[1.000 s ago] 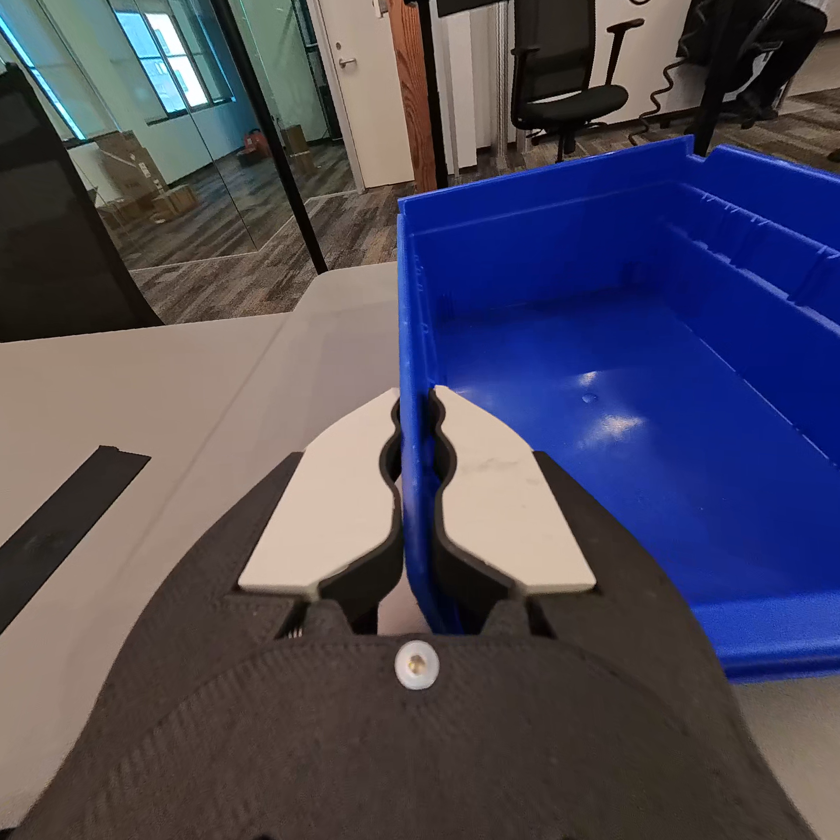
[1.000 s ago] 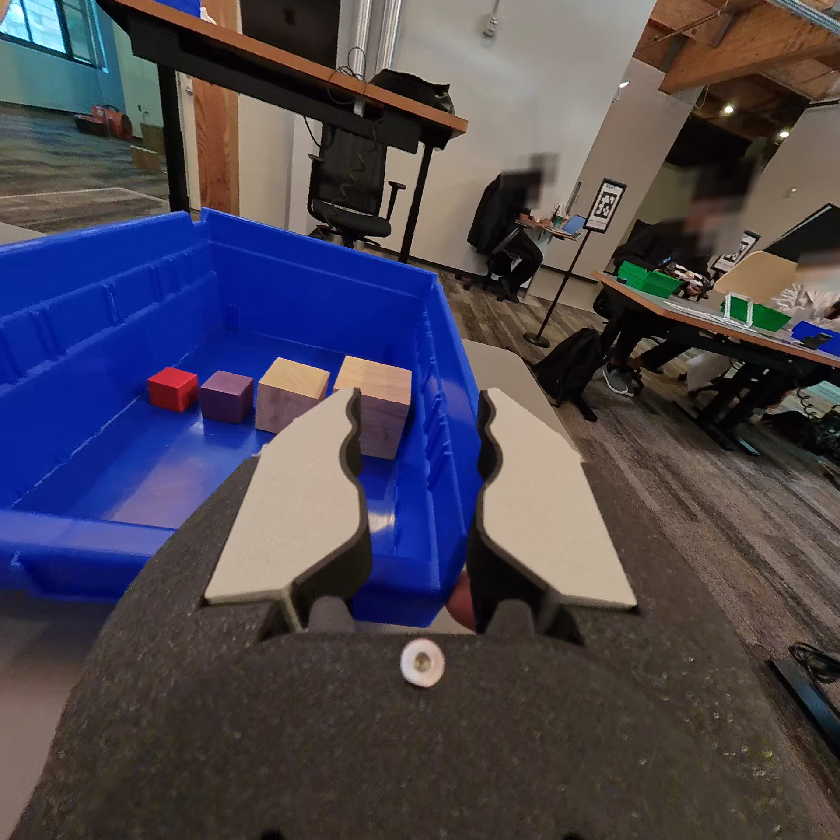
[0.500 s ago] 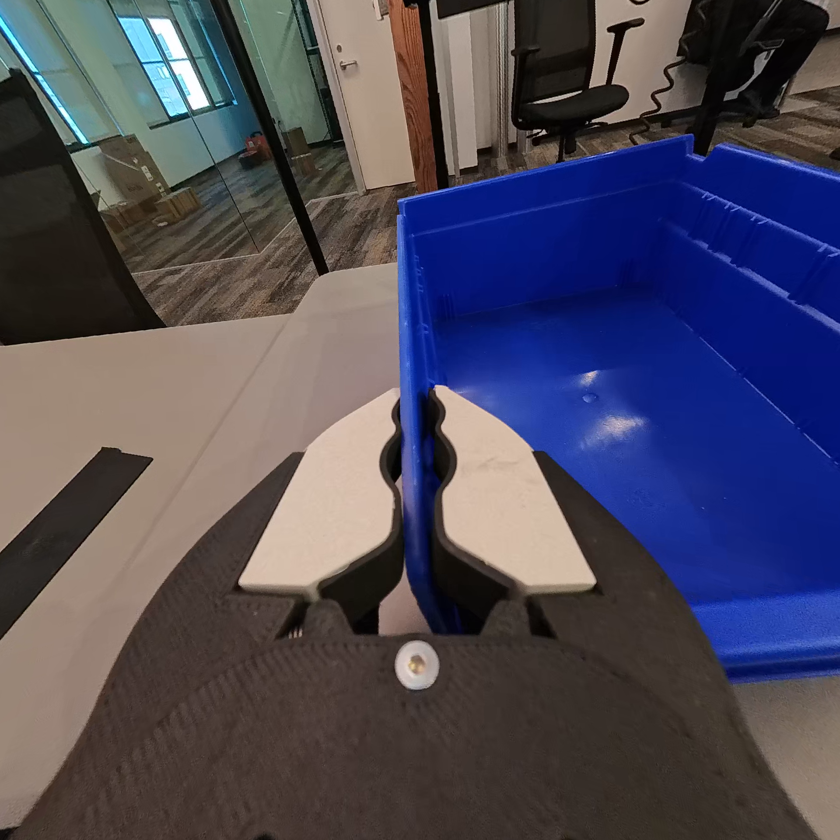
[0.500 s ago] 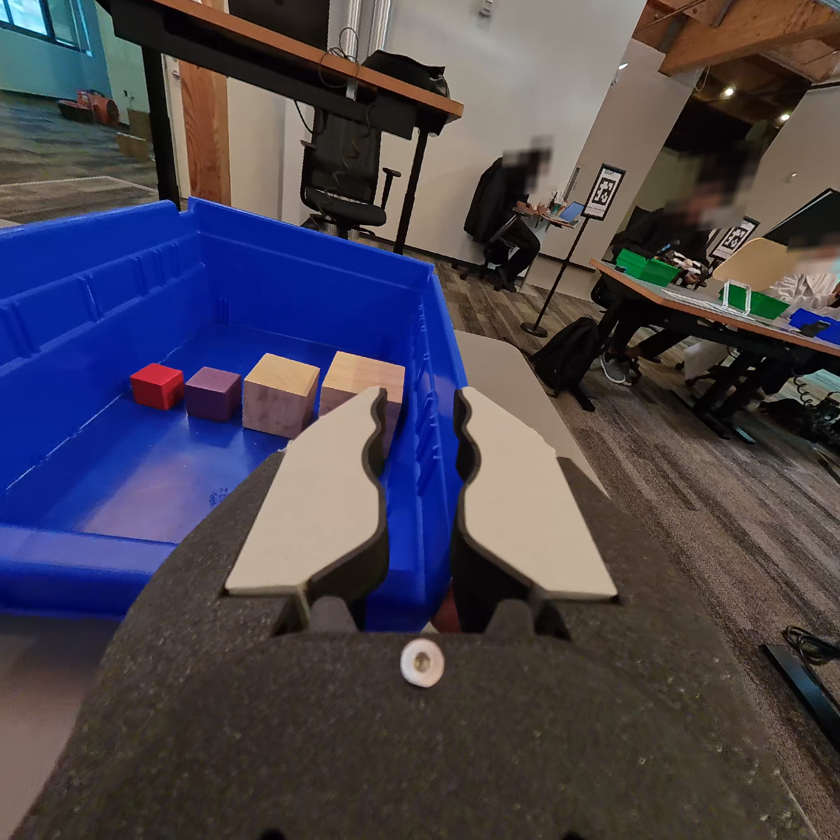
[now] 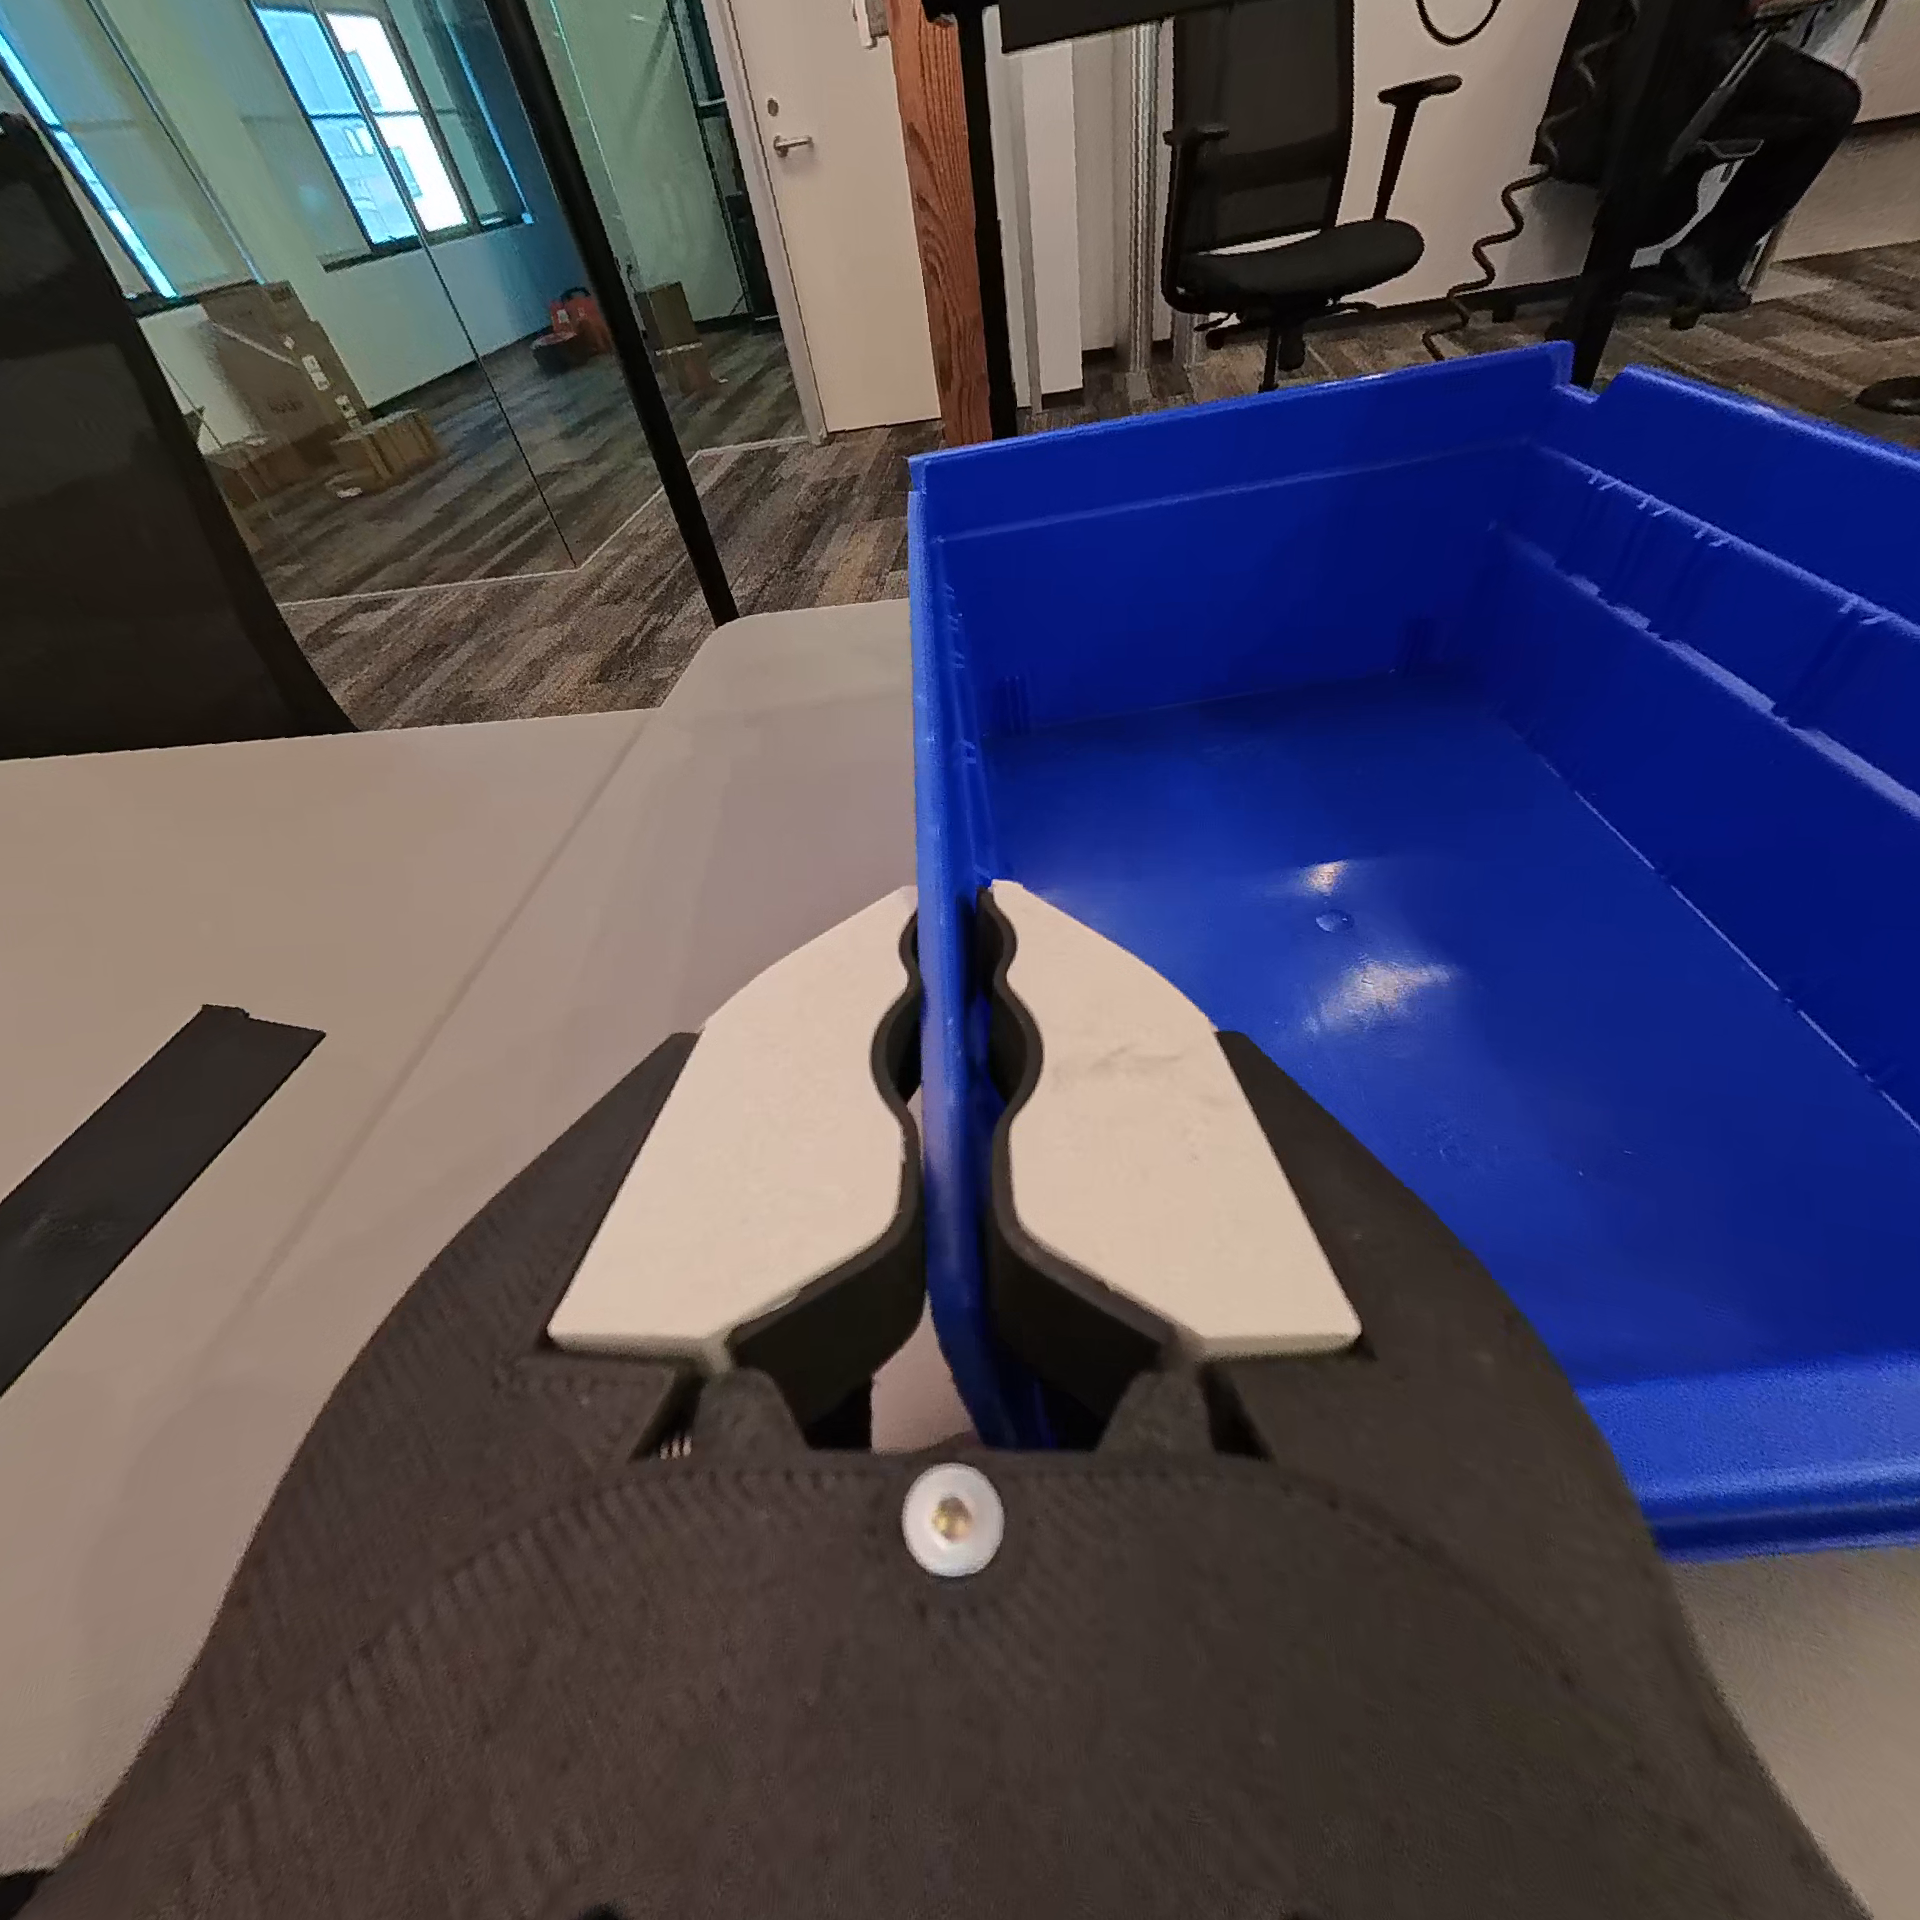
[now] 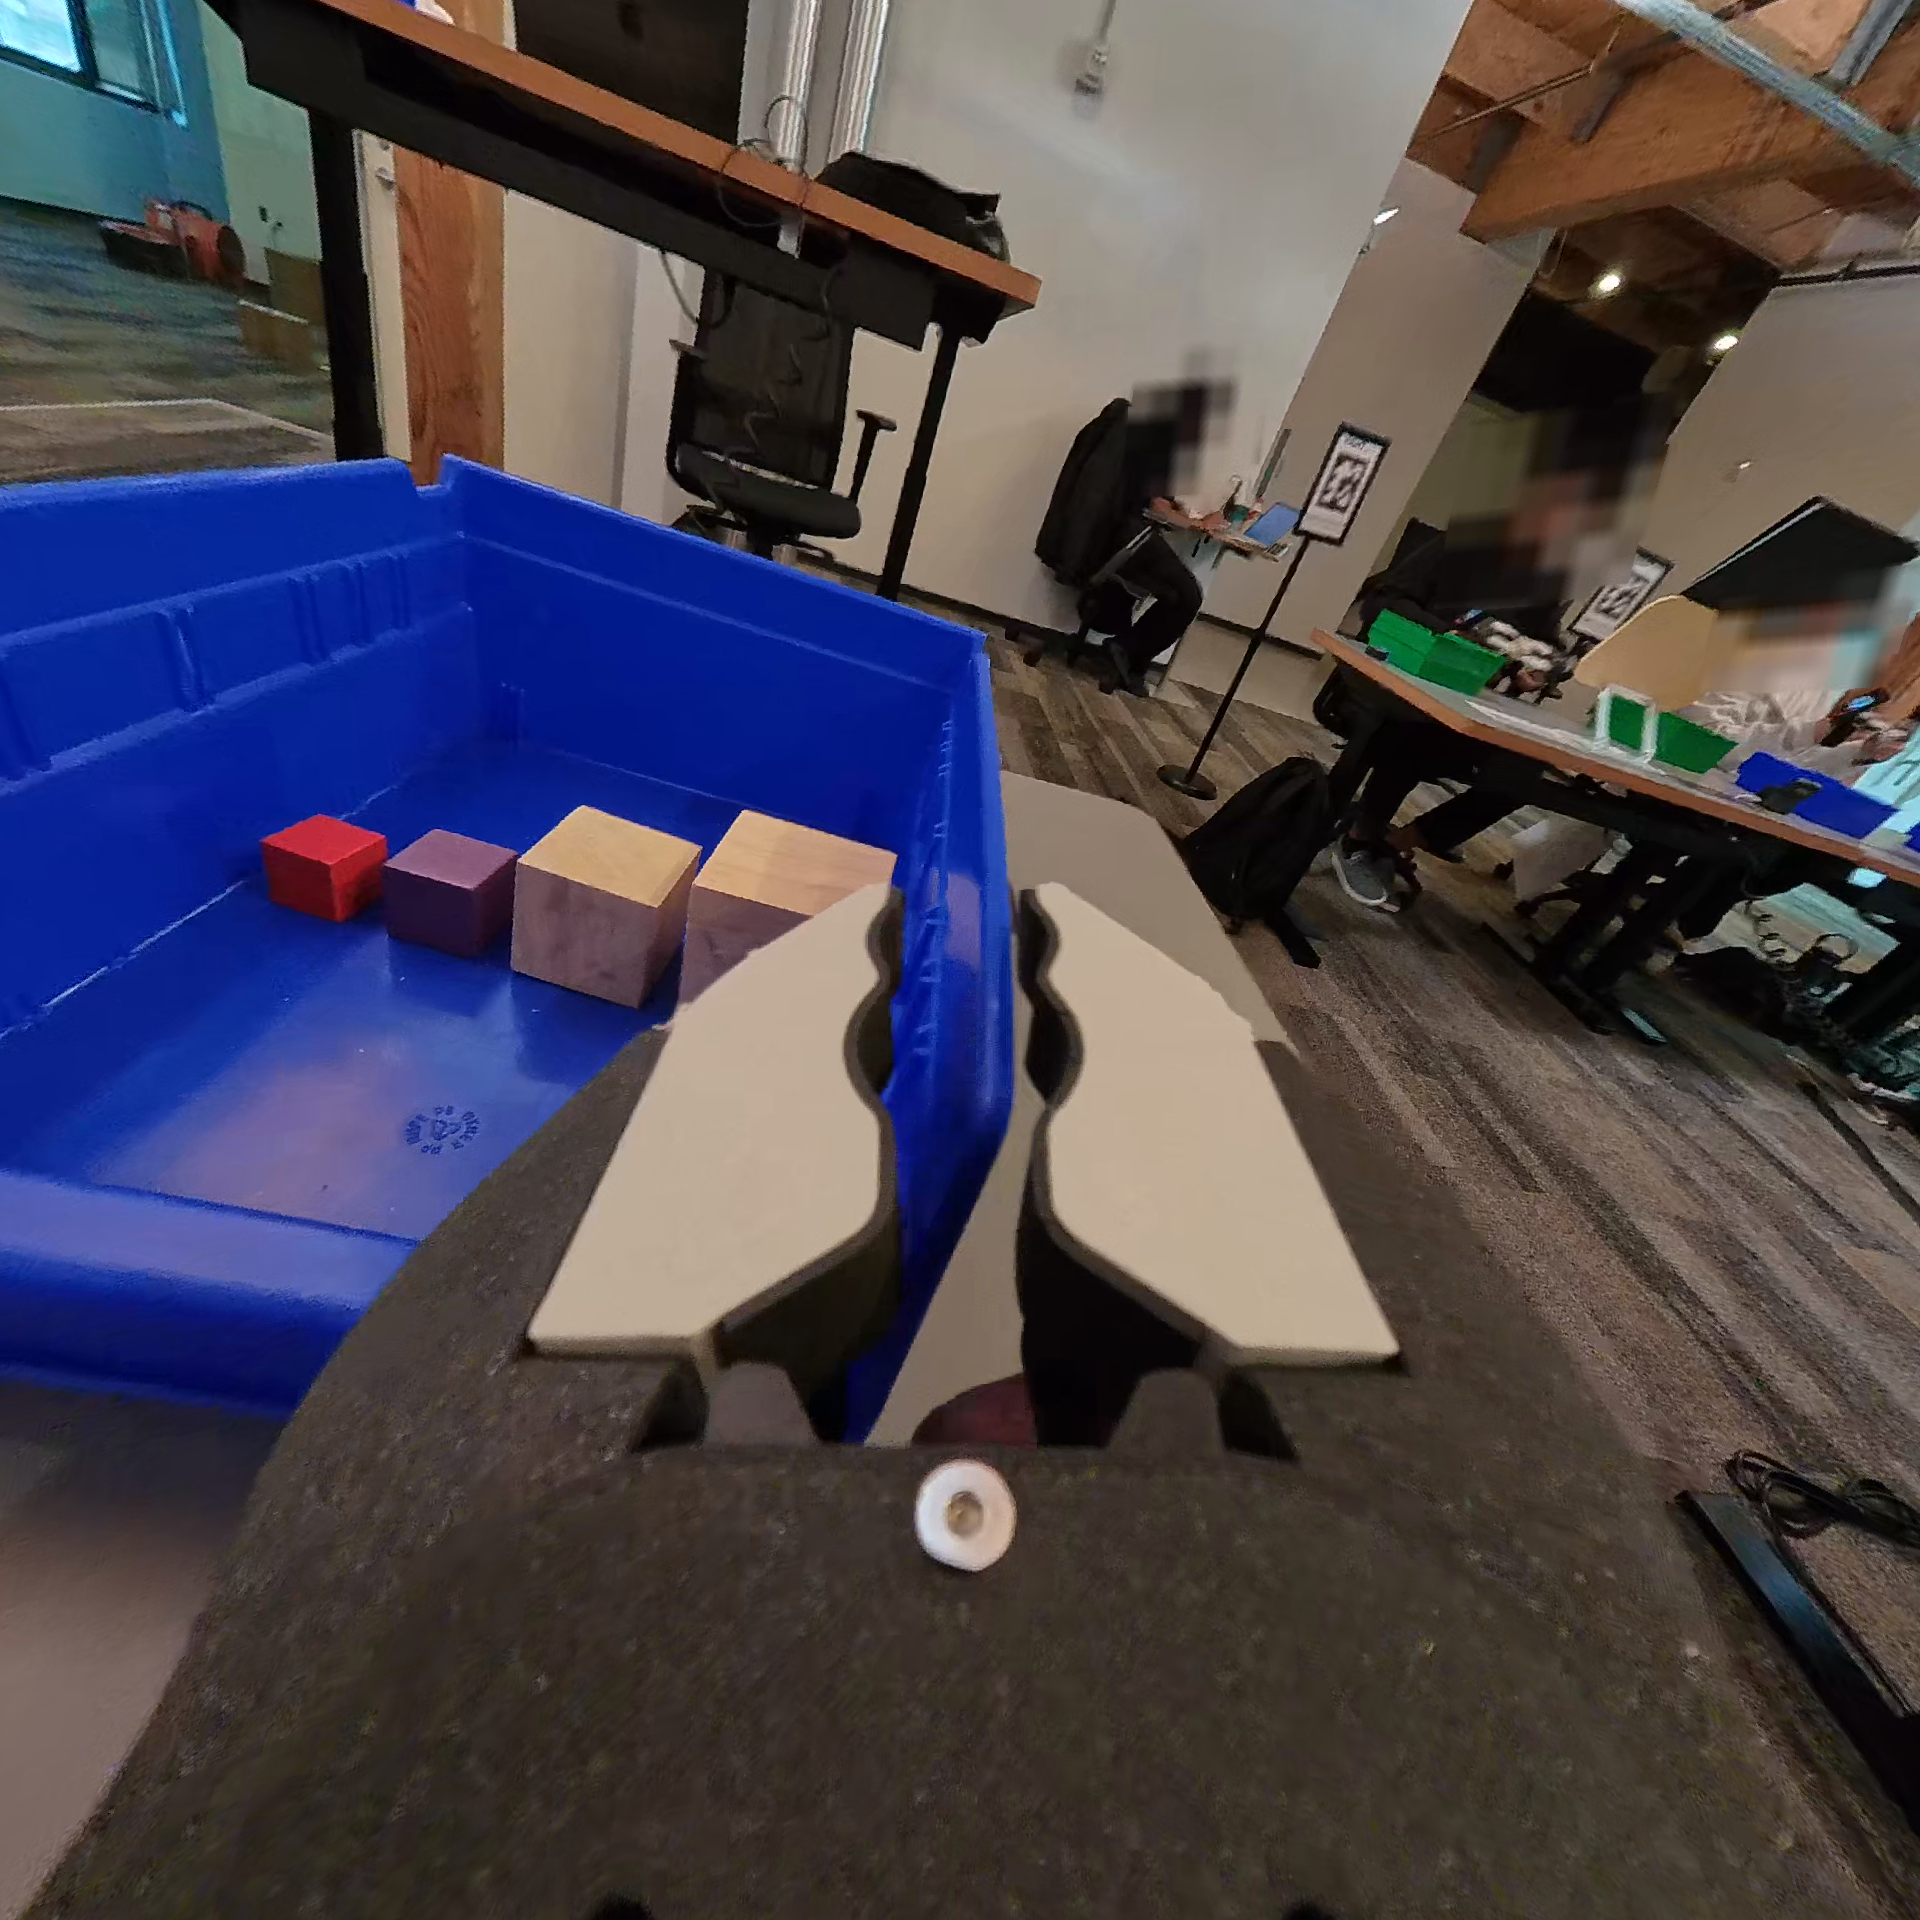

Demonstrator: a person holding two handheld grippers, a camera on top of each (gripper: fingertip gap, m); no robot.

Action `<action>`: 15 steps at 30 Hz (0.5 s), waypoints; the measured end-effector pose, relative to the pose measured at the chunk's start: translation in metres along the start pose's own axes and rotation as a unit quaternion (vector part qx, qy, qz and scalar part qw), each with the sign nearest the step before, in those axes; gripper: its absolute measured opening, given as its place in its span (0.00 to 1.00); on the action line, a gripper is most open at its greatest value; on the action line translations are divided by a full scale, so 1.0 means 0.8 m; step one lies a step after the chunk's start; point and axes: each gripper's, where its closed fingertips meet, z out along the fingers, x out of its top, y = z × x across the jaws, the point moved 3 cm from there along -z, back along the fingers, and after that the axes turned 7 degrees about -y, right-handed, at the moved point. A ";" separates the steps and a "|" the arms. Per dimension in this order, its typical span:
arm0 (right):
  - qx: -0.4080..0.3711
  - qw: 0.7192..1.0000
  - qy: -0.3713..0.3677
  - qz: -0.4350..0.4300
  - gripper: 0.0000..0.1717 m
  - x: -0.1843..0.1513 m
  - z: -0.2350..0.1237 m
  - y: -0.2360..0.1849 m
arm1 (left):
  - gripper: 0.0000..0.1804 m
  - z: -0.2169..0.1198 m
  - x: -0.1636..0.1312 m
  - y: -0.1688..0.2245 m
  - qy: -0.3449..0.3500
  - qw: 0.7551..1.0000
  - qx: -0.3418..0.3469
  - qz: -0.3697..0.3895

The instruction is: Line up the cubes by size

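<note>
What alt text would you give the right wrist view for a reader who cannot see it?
The right gripper straddles the right side wall of a blue bin. Inside stand four cubes in a row, growing in size: red cube, purple cube, wooden cube, larger wooden cube. An office lies behind.

I log: blue bin (image 6: 582, 665), glossy smooth plastic; inside it, two bare-wood cubes (image 6: 603, 904), one red (image 6: 322, 868) and one purple (image 6: 447, 891), matt painted; beside the bin, matt grey tabletop (image 5: 312, 883).
</note>
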 end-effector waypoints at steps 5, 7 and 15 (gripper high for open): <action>-0.026 0.999 -0.034 0.032 0.23 -0.009 -0.003 0.017 | 0.03 0.000 0.000 0.000 0.000 1.000 0.000 -0.001; -0.001 0.998 -0.042 0.049 0.19 -0.011 -0.002 0.015 | 0.03 0.000 0.000 0.000 0.000 1.000 0.000 -0.001; 0.079 0.990 -0.074 0.093 0.15 -0.012 -0.001 -0.005 | 0.03 0.000 0.000 -0.001 -0.001 1.000 -0.001 -0.006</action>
